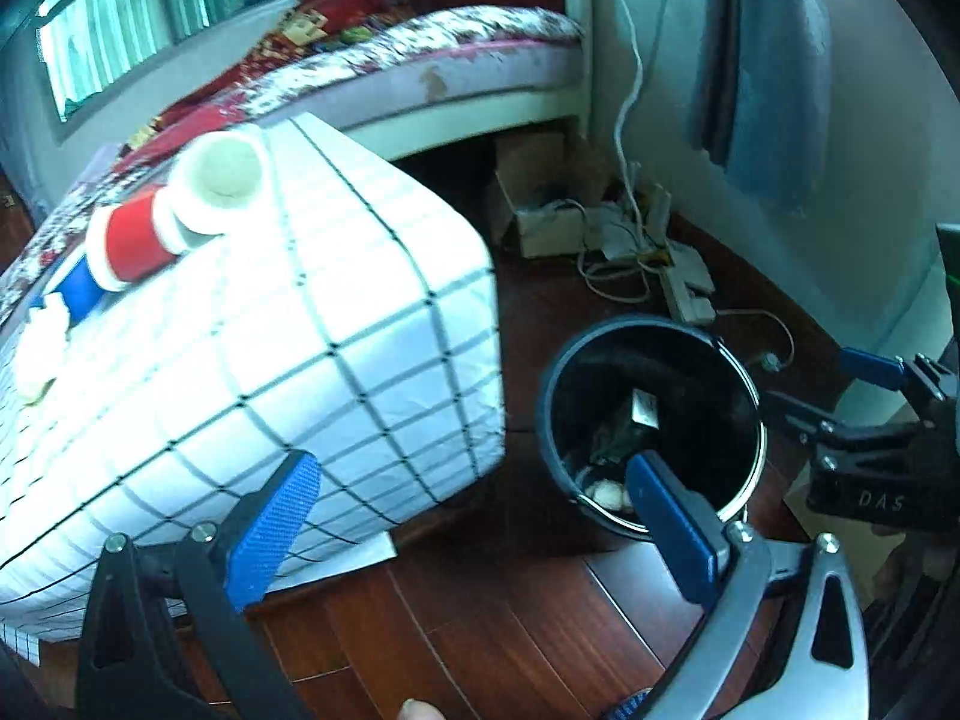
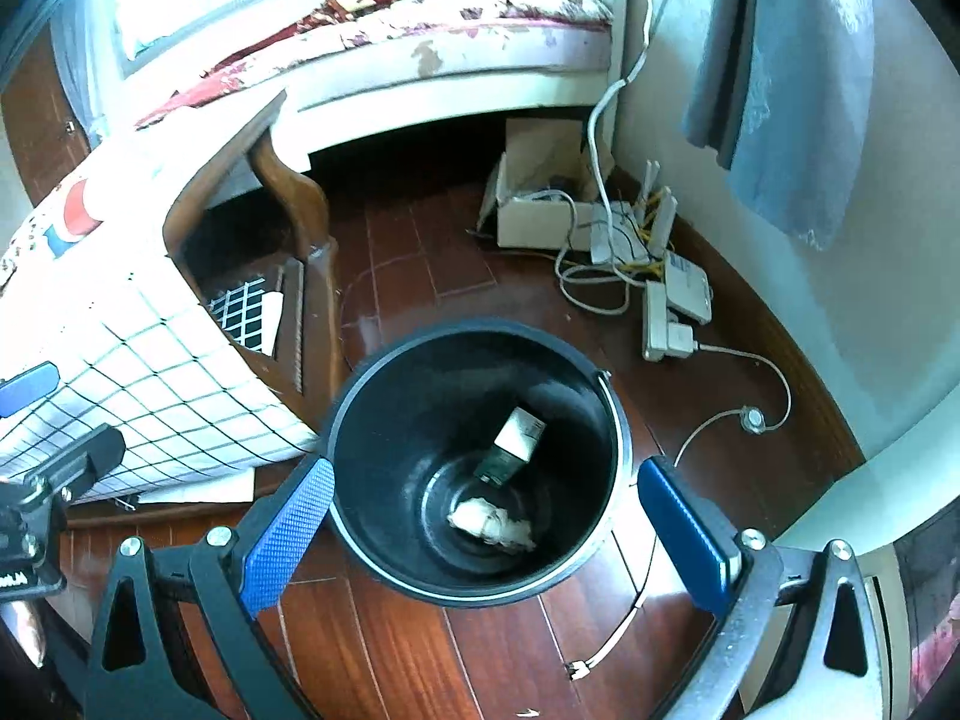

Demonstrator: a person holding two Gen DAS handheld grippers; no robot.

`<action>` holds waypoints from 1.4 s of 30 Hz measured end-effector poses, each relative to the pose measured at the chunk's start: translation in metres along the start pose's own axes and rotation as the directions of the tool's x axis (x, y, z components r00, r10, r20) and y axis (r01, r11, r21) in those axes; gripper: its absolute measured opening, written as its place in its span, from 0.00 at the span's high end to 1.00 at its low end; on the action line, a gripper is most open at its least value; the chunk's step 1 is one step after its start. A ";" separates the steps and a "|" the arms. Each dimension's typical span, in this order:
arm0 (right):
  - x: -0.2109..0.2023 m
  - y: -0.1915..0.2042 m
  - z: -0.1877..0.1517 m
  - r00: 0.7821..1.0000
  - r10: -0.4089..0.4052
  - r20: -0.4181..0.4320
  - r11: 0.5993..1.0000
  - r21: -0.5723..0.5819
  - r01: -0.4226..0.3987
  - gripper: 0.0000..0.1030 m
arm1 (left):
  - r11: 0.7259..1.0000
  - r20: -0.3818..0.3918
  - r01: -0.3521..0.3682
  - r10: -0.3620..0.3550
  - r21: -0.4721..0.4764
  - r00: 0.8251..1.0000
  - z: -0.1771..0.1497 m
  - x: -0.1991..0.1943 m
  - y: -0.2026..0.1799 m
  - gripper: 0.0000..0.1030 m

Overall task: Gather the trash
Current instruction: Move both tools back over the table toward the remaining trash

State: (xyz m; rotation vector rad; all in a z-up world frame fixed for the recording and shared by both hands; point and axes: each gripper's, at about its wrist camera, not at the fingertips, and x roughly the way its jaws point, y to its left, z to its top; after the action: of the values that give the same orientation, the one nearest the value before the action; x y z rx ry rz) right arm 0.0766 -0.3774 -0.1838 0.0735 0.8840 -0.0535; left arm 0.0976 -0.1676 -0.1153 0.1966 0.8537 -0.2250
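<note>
While both grippers hang over the dark wooden floor (image 2: 498, 654), the black bin (image 2: 474, 462) stands just right of the low table, whose white grid-patterned cloth (image 1: 336, 324) drapes over its near corner. Inside the bin lie a crumpled white wad (image 2: 489, 525) at the bottom and a small white-and-dark carton (image 2: 516, 438) leaning against the far wall. The left gripper (image 1: 480, 516) has its blue-padded fingers (image 1: 273, 531) spread as wide as they go, nothing between them; one pad sits over the cloth, the other over the bin's near rim. The right gripper (image 2: 489, 540) also has its fingers spread wide, with the bin's near side seen between them and nothing pinched. On the tabletop to the far left lies a row of nested paper cups (image 1: 174, 213), white, red and blue, beside some crumpled white paper (image 1: 42, 348). Far right by the wall, a cardboard box (image 2: 540, 213), cables and a power strip (image 2: 663, 318) sit on the floor.
</note>
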 end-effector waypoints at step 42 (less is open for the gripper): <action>-0.050 0.250 0.082 0.975 0.182 0.130 0.945 -0.297 -0.136 0.01 | 0.898 0.092 -0.208 0.262 -0.388 0.961 -0.046 -0.082 0.256 0.05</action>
State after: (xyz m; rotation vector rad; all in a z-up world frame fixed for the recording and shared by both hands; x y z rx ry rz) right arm 0.1275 -0.1350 -0.0827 -0.1295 0.7187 0.2187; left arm 0.0824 0.0990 -0.0611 -0.0761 0.7077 0.1538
